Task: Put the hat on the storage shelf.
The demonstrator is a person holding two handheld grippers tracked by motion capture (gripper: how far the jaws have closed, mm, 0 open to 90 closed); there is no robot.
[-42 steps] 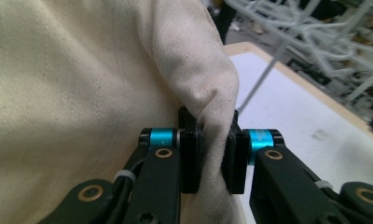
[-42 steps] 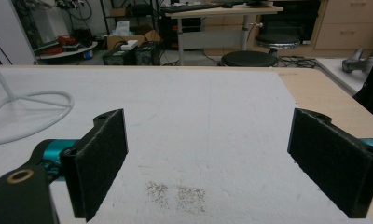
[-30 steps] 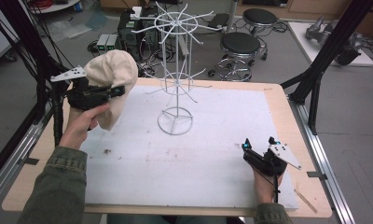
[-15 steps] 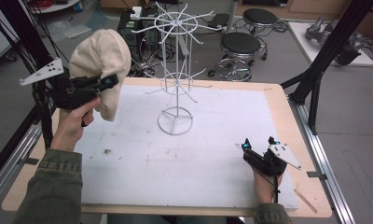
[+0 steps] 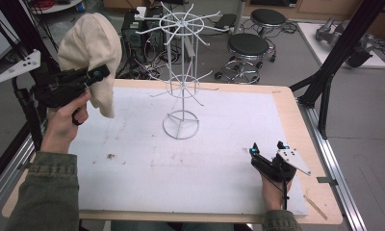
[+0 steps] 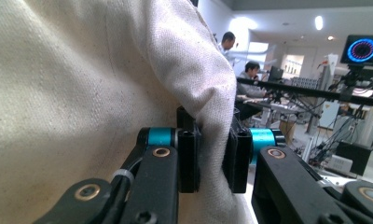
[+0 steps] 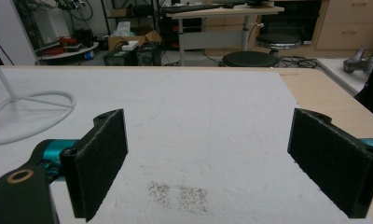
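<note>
One cream cap (image 5: 91,57) pinched in the left gripper (image 5: 100,74); right gripper (image 5: 267,150) fingers wide; one wire rack (image 5: 182,72).

My left gripper (image 5: 100,73) lifts the cream cap (image 5: 92,53) higher off the table (image 5: 282,103), up beside the white wire rack's (image 5: 182,86) top ring.

even indoor light, soft shadows; high view slightly blurred
</note>
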